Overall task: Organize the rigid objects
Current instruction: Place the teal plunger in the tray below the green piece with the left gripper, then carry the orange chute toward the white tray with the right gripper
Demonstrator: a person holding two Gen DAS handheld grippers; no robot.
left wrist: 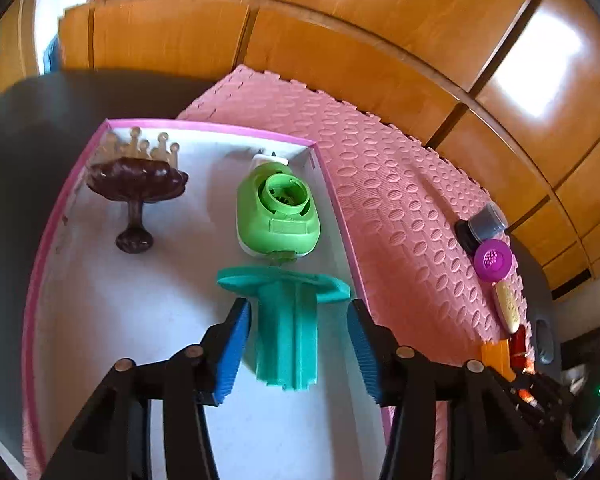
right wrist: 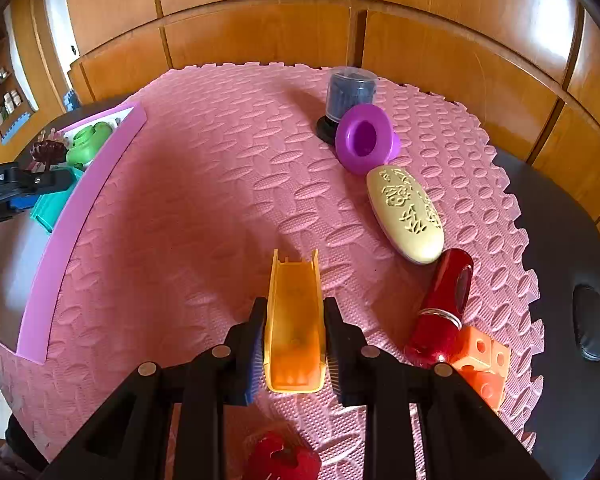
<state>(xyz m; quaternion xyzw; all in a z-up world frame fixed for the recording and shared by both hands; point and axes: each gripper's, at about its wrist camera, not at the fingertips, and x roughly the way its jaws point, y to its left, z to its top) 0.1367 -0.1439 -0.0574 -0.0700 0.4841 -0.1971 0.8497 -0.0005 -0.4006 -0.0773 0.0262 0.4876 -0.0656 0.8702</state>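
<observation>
A: Wood panels behind, pink foam mat (right wrist: 204, 200) on a dark table. Pink-rimmed tray (left wrist: 204, 125) at mat's left edge?

B: Yep. Left gripper (left wrist: 298, 344) inside it, jaws apart w/ the teal piece (left wrist: 286, 320) between — not gripped. Green shell (left wrist: 278, 210) just beyond.

A: Right view adds?

B: Right gripper (right wrist: 295, 344) clamped on the yellow channel (right wrist: 296, 320) mid-mat — red tube (right wrist: 444, 304), cream case (right wrist: 406, 212) right of it.
</observation>
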